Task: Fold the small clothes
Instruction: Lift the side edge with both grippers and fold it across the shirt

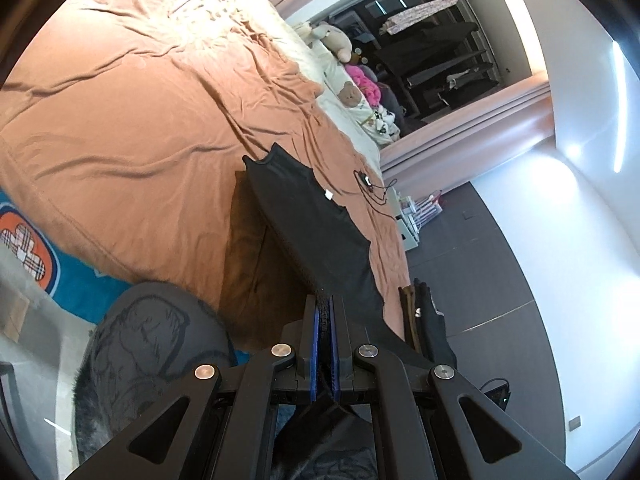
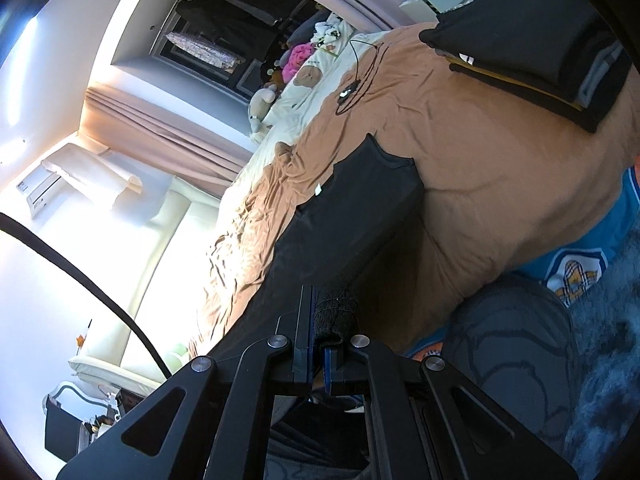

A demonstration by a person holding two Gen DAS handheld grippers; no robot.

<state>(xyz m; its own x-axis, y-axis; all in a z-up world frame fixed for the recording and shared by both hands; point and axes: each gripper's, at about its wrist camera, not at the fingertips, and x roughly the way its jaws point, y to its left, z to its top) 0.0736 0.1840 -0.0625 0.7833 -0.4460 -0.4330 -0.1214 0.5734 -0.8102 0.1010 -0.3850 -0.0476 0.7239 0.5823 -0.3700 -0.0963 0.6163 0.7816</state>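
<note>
I hold left gripper (image 1: 325, 308) clamped on black garment (image 1: 312, 216) centre frame, right gripper (image 2: 320, 312) clamped on it too, orange bedspread (image 1: 120, 120) upper left

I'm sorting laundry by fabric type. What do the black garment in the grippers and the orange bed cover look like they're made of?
The black garment looks like a thin, matte knit, probably cotton jersey: it drapes limply from both the left gripper and the right gripper, with a ribbed neckline edge. The orange bed cover looks like soft woven cotton or a blend: matte, finely creased, no sheen. Neither fibre can be confirmed by sight.
</note>
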